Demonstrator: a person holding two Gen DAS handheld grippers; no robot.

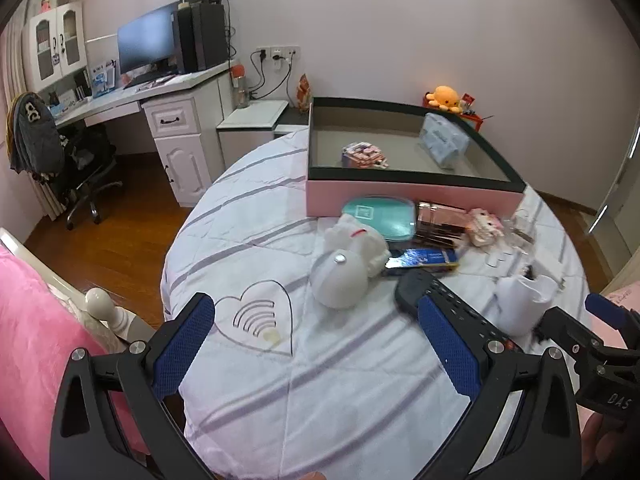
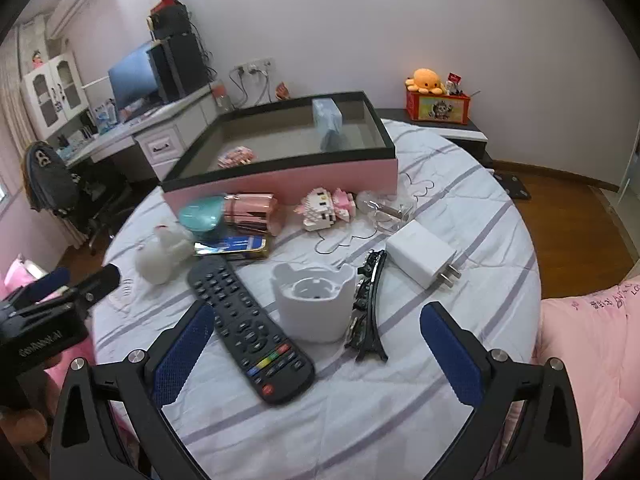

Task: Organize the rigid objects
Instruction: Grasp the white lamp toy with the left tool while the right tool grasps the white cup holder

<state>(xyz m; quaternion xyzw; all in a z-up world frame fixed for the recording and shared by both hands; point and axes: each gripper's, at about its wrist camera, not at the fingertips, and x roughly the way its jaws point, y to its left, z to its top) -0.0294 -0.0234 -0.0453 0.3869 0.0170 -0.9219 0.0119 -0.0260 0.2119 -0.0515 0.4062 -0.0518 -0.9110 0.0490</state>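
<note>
A pink box with a black rim sits at the far side of the round table; it holds a blue packet and a small pink brick figure. In front of it lie a teal case, a rose-gold holder, a blue-gold tin, a brick kitten, a white charger, a black hair clip, a white cup and a black remote. My right gripper is open above the remote and cup. My left gripper is open, empty, before a white round toy.
The table wears a white striped cloth. Pink bedding lies at the right and a pink blanket at the left. A desk with a monitor and an office chair stand behind. A red box with an orange plush is at the back.
</note>
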